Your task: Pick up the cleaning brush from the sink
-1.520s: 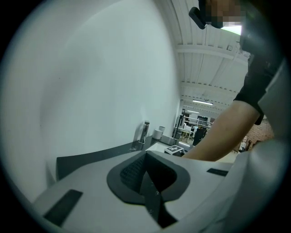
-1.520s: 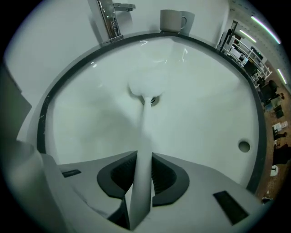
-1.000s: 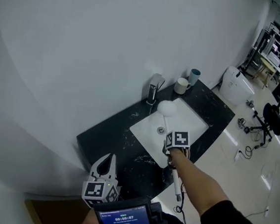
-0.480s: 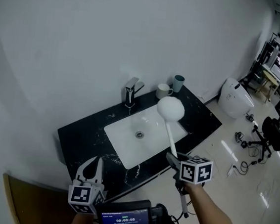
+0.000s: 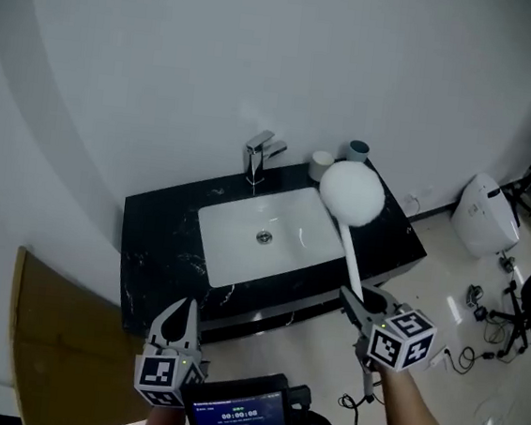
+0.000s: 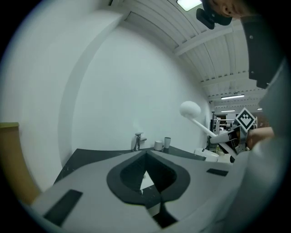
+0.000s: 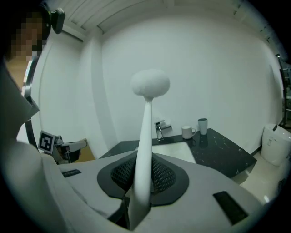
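The right gripper [image 5: 358,303] clamps the brush [image 5: 353,195] by its handle, head high and clear of the sink [image 5: 293,234], so the pick-up looks done and needs only a steady hold; the left gripper [image 5: 180,305] is closed and empty.

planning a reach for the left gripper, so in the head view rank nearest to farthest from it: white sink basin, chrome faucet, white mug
1. White rectangular sink basin, straight ahead, set in the black counter.
2. Chrome faucet, behind the basin.
3. White ceramic mug, right of the faucet.
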`<state>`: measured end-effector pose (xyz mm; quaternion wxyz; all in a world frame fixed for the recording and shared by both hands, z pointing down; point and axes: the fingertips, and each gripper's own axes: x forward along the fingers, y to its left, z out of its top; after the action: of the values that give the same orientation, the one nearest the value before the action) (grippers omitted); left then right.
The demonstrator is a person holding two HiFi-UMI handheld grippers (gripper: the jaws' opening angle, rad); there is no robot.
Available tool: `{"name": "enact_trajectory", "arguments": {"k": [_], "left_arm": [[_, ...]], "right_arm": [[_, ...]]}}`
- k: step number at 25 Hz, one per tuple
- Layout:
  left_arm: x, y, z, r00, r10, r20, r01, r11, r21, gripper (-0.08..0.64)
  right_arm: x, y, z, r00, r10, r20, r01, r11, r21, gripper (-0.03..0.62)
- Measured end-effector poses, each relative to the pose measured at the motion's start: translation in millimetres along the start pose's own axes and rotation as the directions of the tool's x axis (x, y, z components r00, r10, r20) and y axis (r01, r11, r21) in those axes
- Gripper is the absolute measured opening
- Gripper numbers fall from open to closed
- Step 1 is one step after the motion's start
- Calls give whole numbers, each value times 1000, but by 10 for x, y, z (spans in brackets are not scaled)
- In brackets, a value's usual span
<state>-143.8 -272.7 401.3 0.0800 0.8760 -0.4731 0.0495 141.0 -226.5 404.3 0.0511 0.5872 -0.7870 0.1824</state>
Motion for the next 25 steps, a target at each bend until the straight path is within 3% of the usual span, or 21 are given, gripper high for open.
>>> {"name": "enact_trajectory", "arguments": {"k": [11, 17, 22, 25], "left_arm": [[-626, -637, -267, 998, 60, 27, -60, 998, -29, 14], [-686, -1654, -147, 990, 127, 62, -129, 991, 31, 14], [-627, -2651, -110, 974, 204, 94, -204, 979, -13, 14], [-676, -3164, 3, 957, 266, 119, -276, 958, 73, 14]], "right_arm": [[-687, 91, -154, 997, 58, 49, -55, 996, -67, 43], [-1314, -425, -165, 988, 128, 88, -120, 989, -91, 43], [-1871, -1004, -182, 974, 217, 68, -206, 969, -139, 43], [-2162, -1252, -166, 965, 252, 66, -235, 951, -200, 43]]}}
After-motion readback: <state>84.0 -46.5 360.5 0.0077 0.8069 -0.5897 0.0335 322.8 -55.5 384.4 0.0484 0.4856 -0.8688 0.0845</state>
